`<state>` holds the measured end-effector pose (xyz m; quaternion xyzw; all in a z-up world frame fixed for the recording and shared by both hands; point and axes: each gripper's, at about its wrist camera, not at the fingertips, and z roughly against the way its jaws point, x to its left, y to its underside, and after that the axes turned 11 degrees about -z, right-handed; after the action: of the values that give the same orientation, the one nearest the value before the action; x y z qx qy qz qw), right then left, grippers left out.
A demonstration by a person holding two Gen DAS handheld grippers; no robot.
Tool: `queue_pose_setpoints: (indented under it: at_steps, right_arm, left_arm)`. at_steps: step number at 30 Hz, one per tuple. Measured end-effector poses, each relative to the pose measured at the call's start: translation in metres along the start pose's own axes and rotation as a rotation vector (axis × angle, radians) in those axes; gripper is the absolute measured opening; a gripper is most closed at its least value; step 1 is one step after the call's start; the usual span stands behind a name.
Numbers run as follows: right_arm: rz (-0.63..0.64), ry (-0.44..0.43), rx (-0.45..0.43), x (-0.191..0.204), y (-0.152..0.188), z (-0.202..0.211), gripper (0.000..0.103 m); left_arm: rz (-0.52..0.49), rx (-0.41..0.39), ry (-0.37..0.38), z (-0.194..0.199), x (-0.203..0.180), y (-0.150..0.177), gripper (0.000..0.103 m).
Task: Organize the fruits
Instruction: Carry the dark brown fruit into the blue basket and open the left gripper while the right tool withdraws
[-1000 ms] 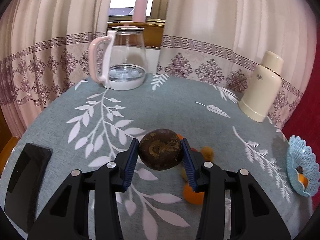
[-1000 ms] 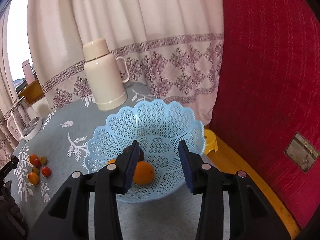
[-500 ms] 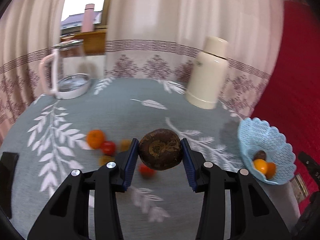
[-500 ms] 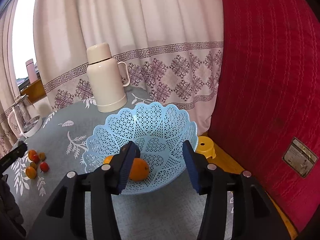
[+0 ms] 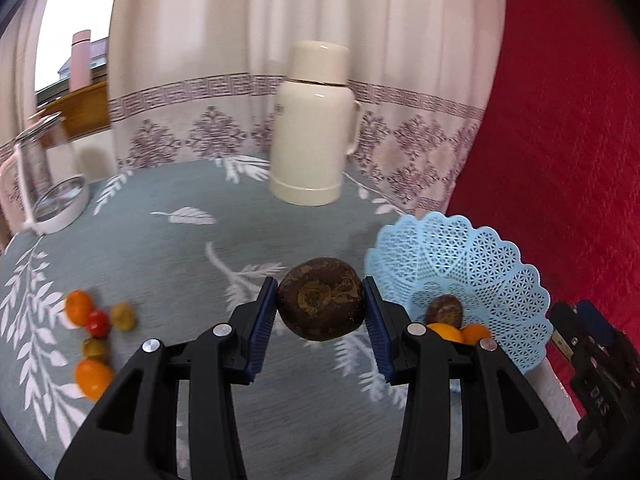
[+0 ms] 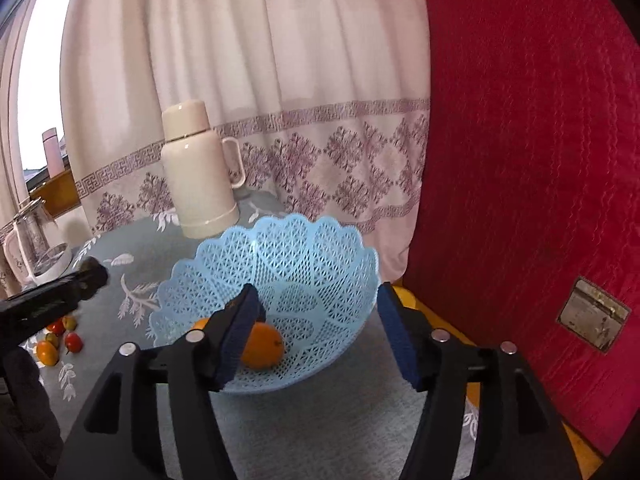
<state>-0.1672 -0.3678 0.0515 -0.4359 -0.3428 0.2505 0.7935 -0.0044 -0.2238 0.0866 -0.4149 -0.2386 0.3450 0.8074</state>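
Observation:
My left gripper (image 5: 321,307) is shut on a dark brown round fruit (image 5: 321,304), held above the table just left of the light blue lattice basket (image 5: 472,256). The basket holds a brown fruit (image 5: 445,309) and two oranges (image 5: 460,332). Several small orange, red and yellow fruits (image 5: 94,336) lie on the table at left. My right gripper (image 6: 316,328) is open and empty, over the near side of the basket (image 6: 280,264), with an orange (image 6: 262,346) beside its left finger. The left gripper's tip (image 6: 86,278) shows at left there.
A cream thermos (image 5: 314,124) stands at the back of the grey leaf-print tablecloth (image 5: 160,248). A glass kettle (image 5: 44,176) stands at far left. Curtains hang behind, and a red padded surface (image 5: 560,140) is at right, beyond the table edge.
My left gripper has swung right with the brown fruit, bringing the basket close to its right finger. My right gripper has opened wider and drawn back a little over the basket.

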Motion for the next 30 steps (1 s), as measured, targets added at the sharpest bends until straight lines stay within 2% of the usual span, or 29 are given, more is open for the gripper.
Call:
queue_pose_setpoints:
  at_steps: [6, 12, 14, 15, 16, 26, 30]
  right_arm:
    - [0.018, 0.016, -0.032, 0.005, 0.007, 0.004, 0.063]
    - [-0.042, 0.008, -0.015, -0.004, 0.007, 0.002, 0.063]
    - [-0.043, 0.008, -0.018, -0.004, 0.007, 0.002, 0.063]
    - [-0.041, 0.009, -0.018, -0.004, 0.008, 0.001, 0.063]
    - [-0.040, 0.008, -0.017, -0.003, 0.008, 0.001, 0.063]
    - [-0.027, 0.012, -0.024, -0.002, 0.009, 0.002, 0.064]
    - [-0.021, 0.014, -0.026, -0.001, 0.010, 0.001, 0.064]
  left_arm:
    - [-0.034, 0.008, 0.053, -0.019, -0.026, -0.009, 0.044]
    - [-0.065, 0.020, 0.111, -0.042, -0.046, -0.013, 0.046]
    - [-0.067, 0.026, 0.118, -0.046, -0.048, -0.013, 0.058]
    - [-0.064, 0.022, 0.117, -0.046, -0.048, -0.013, 0.073]
    - [-0.057, 0.010, 0.115, -0.044, -0.047, -0.013, 0.079]
    - [-0.004, -0.014, 0.096, -0.033, -0.028, -0.013, 0.081]
    - [0.012, -0.018, 0.076, -0.028, -0.021, -0.012, 0.089]
